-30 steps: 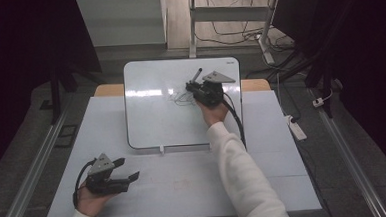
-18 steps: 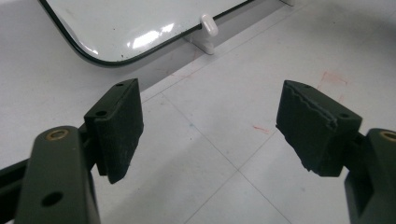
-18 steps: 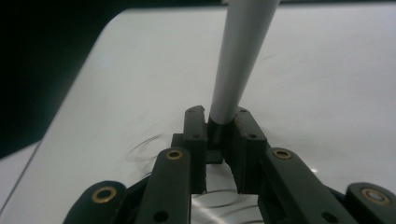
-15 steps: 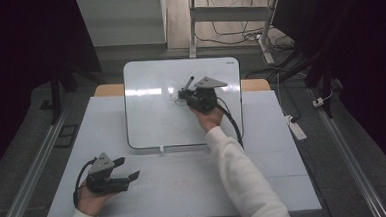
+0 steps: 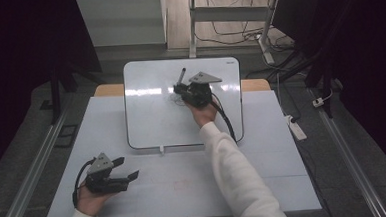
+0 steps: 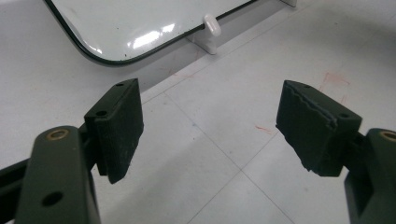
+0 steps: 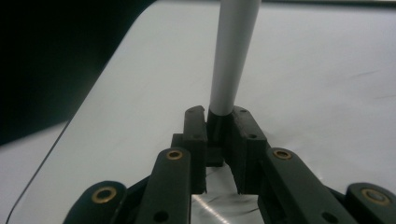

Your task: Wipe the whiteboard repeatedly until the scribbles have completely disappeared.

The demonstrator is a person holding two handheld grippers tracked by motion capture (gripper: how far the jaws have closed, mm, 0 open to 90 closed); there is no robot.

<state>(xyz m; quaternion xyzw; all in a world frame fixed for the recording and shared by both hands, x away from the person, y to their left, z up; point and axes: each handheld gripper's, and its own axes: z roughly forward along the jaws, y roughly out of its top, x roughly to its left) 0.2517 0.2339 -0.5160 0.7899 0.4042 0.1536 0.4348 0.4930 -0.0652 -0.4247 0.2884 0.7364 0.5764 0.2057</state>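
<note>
Above the counter, we see the right tool clamped tight on a marker, at the upper centre of the high view, with the pen's lower end over the whiteboard where faint dark scribbles sit. In the right gripper view the marker rises straight out of the closed jaws, its pale barrel pointing up the frame. At lower left of the high view, the left tool rests wide open and empty near the counter's front edge; its pads face bare surface, the board's rounded corner beyond. We judge the risks plain: a narrow grip on a smooth barrel may let the pen pivot or slide under writing pressure, and a hard push could shift the unsecured board, smearing the line.
</note>
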